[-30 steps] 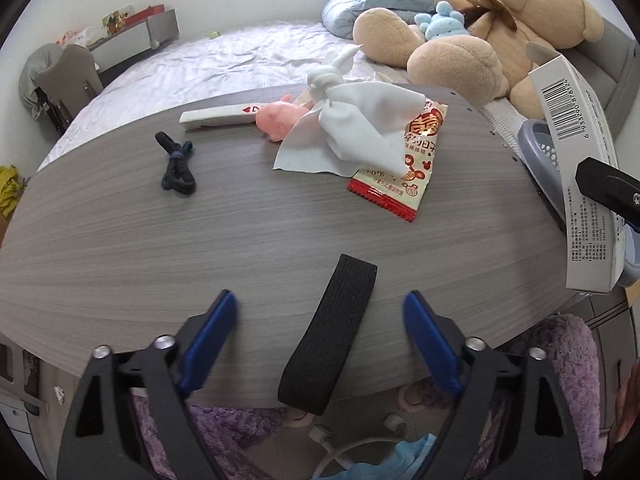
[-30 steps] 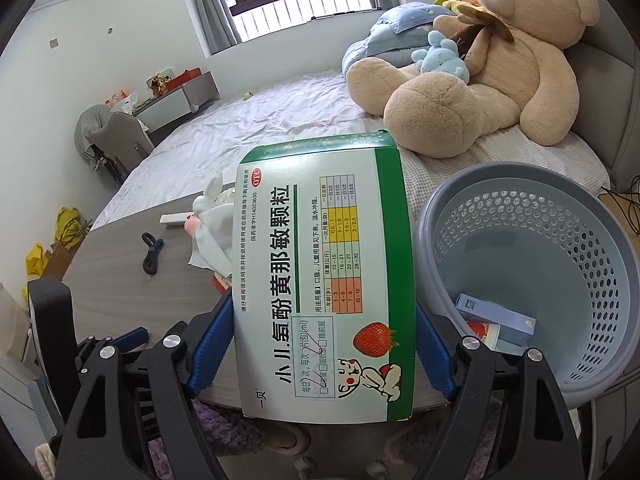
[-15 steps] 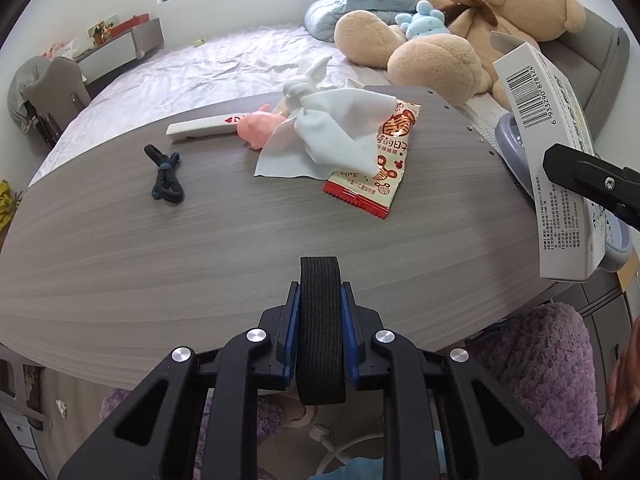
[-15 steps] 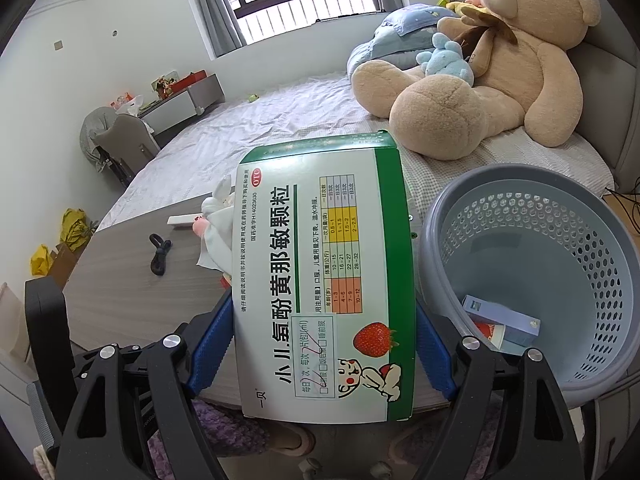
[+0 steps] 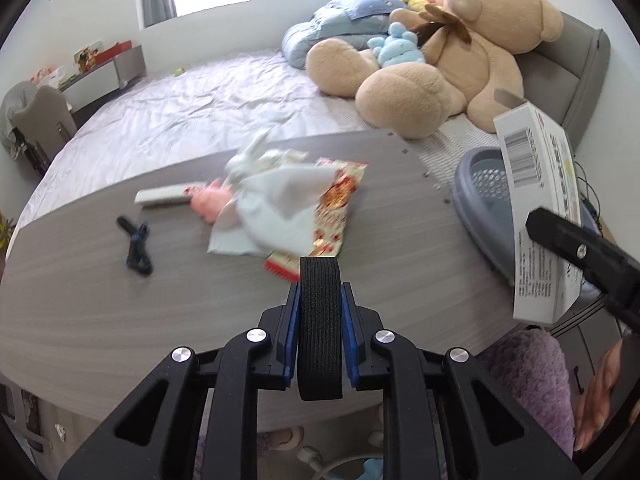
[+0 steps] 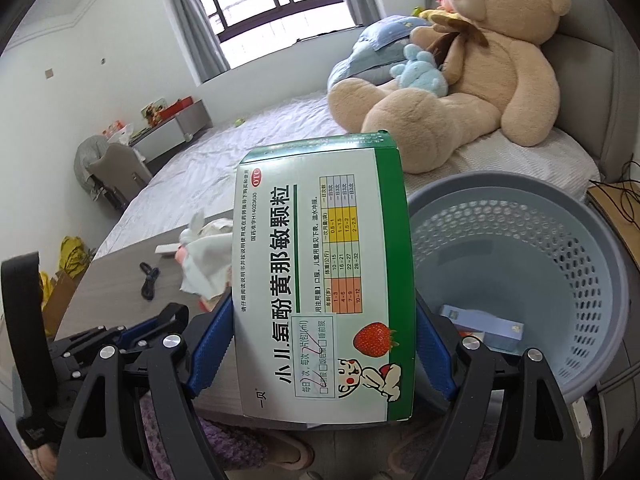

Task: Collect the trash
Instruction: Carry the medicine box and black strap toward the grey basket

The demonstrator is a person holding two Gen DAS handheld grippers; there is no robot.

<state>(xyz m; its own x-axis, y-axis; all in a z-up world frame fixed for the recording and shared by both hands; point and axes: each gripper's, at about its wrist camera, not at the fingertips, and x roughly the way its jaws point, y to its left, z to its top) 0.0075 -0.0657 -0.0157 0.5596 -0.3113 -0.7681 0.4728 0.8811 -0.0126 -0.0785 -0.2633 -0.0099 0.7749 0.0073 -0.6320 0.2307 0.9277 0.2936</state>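
Left gripper [image 5: 320, 312] clamps a black band [image 5: 320, 320]; right gripper [image 6: 320, 340] grips a box [image 6: 324, 276] beside the basket [image 6: 600, 280]. Released early, the box could clip the rim and fall outside.

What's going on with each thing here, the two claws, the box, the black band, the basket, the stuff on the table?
left gripper: shut on the black band
black band: clamped, off the table
right gripper: shut on the medicine box
medicine box: held upright, beside the basket
basket: holds a small box, otherwise mostly bare
snack wrapper: flat on the table, partly under the white cloth
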